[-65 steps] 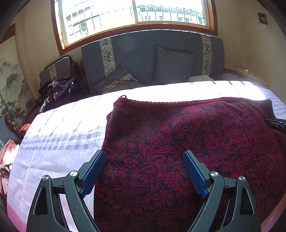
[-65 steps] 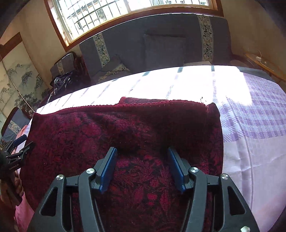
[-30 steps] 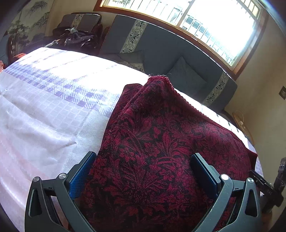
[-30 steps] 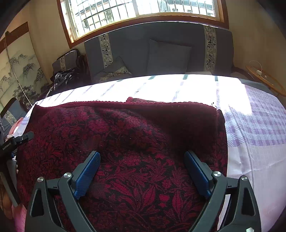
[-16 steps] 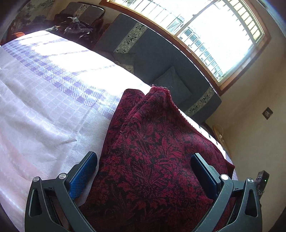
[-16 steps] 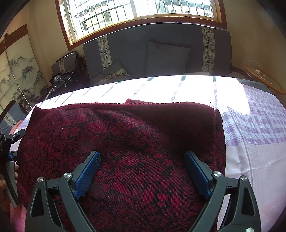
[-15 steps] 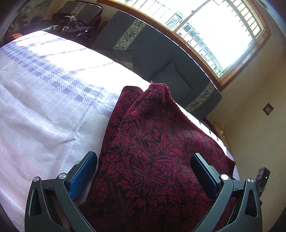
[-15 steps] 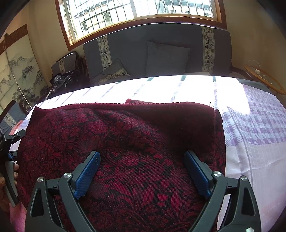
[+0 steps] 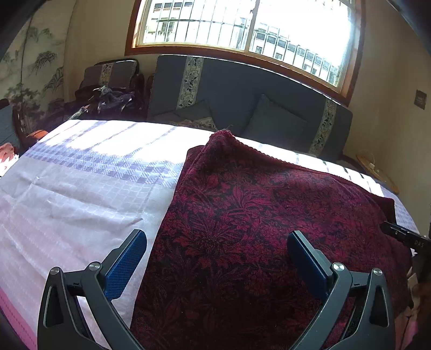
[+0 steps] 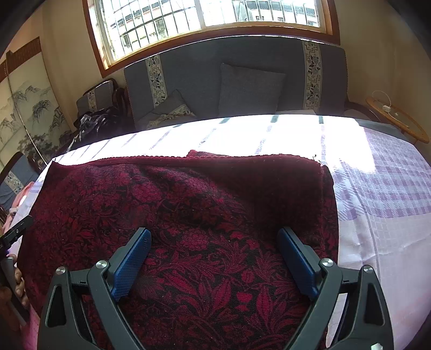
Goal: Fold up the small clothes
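- left gripper, bottom of left wrist view: jaws spread wide, nothing between them, holding nothing
- its left blue pad sits over the pale cloth, its right pad over the red garment
- right gripper, bottom of right wrist view: jaws also wide apart, nothing gripped, both pads above the garment
- dark red floral knit garment lies spread on the checked lilac-and-white bedspread; fills centre and right of left wrist view, centre and left of right wrist view
- far-left corner of garment bunched up into a small peak, upper centre of left wrist view; a second layer shows along the far edge in right wrist view
- right gripper's body pokes in at right edge of left wrist view; left gripper's body and some fingers at lower left edge of right wrist view
- grey sofa with cushions behind the bed, barred window above it, top of frame
- pile of dark clothes on a chair, upper left of left wrist view
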### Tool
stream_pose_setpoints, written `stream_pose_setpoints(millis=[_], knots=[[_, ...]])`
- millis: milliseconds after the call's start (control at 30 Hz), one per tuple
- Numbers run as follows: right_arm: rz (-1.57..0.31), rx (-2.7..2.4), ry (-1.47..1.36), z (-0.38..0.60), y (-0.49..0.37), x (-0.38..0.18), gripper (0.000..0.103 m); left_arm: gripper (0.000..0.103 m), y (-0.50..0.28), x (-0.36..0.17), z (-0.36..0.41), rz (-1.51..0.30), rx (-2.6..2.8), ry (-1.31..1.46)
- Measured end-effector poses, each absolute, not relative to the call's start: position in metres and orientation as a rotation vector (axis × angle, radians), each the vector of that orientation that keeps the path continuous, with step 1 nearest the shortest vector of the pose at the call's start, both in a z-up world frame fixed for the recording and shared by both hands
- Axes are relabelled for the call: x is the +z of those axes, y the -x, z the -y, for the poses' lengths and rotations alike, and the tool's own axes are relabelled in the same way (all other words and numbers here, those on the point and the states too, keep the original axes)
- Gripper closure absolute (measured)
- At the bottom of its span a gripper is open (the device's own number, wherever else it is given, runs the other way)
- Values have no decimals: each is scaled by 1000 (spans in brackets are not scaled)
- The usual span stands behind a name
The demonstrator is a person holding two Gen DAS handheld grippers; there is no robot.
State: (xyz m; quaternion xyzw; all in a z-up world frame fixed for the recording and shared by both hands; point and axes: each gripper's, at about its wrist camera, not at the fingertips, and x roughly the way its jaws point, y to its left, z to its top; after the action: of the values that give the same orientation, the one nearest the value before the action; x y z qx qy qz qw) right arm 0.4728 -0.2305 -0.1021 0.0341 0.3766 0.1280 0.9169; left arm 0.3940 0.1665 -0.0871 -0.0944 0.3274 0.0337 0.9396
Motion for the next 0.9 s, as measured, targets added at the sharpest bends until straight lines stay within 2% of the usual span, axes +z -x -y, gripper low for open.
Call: stream_pose_setpoints(millis=[333, 633, 900], knots=[[-769, 238, -55, 229, -471, -102, 11, 0, -369, -77, -163, -577, 244, 44], [-765, 229, -58, 229, -469, -101, 10, 0, -355, -76, -171, -552, 210, 116], [-758, 222, -65, 231, -469, -100, 10, 0, -349, -72, -155, -515, 227, 51]])
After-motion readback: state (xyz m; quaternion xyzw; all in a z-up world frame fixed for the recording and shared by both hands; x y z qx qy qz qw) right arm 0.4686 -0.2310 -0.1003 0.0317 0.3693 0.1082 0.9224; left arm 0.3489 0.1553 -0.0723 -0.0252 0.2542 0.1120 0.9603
